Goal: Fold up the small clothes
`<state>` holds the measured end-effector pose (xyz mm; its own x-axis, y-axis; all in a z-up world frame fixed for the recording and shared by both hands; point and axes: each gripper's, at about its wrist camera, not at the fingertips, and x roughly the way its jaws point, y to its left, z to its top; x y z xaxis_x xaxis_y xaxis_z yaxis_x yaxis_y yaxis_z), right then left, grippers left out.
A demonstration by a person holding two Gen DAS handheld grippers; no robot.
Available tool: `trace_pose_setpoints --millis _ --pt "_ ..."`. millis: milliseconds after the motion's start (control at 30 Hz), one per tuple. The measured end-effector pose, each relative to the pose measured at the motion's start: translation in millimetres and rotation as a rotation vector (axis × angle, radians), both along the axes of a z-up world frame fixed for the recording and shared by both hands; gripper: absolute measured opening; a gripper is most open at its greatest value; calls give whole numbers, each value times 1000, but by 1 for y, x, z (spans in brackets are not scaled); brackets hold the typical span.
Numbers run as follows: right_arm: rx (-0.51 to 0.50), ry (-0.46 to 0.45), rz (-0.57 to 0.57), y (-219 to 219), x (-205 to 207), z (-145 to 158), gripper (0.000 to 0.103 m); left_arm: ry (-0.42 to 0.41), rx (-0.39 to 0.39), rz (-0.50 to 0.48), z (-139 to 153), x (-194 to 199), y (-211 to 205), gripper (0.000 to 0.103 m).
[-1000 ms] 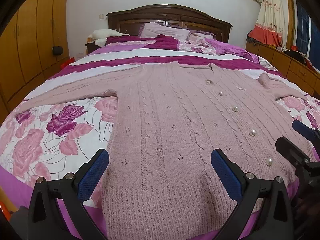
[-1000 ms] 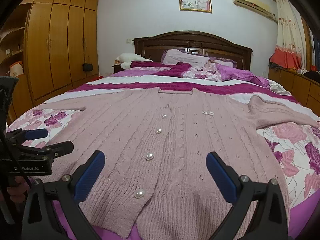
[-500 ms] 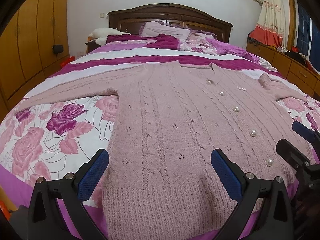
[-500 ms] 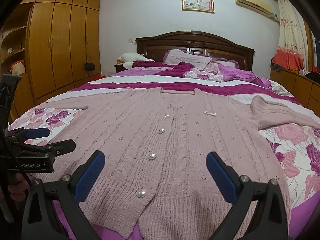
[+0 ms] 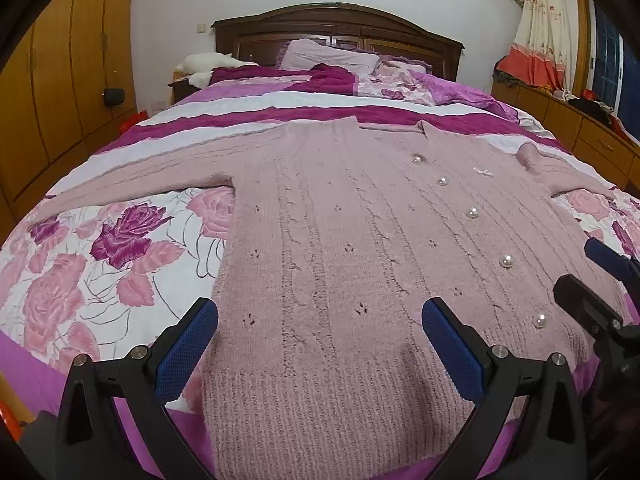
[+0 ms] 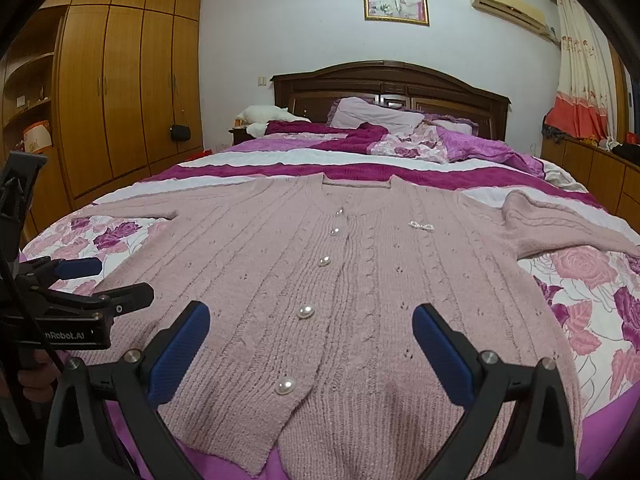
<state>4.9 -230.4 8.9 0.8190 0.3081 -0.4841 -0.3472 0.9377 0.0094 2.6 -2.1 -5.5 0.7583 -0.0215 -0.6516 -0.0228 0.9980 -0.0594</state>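
A dusty-pink knitted cardigan with pearl buttons lies spread flat, front up, on the bed, hem toward me and sleeves out to both sides. Its right sleeve is bunched and partly folded back. My left gripper hovers open above the hem's left half, nothing between its blue pads. Over the hem near the button band, my right gripper also stands open and empty. Each gripper shows at the edge of the other's view: right gripper, left gripper.
The bed carries a rose-print sheet with purple and white stripes, and pillows and a crumpled quilt lie by the dark headboard. Wooden wardrobes line the left wall. A low cabinet and curtain stand at the right.
Both views have shifted only slightly; the cardigan lies as before and both grippers stay open.
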Motion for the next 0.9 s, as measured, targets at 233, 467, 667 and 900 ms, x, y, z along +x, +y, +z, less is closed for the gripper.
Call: trace_pose_setpoints --millis 233,467,667,900 --pt "3 3 2 1 1 0 103 -2 8 -4 0 -1 -2 85" --pt "4 11 2 1 2 -1 103 10 15 -3 -1 0 -4 85" --pt "1 1 4 0 1 -2 103 18 17 -3 -2 1 -2 85" --pt "-5 7 6 1 3 -4 103 19 10 0 -3 2 0 85"
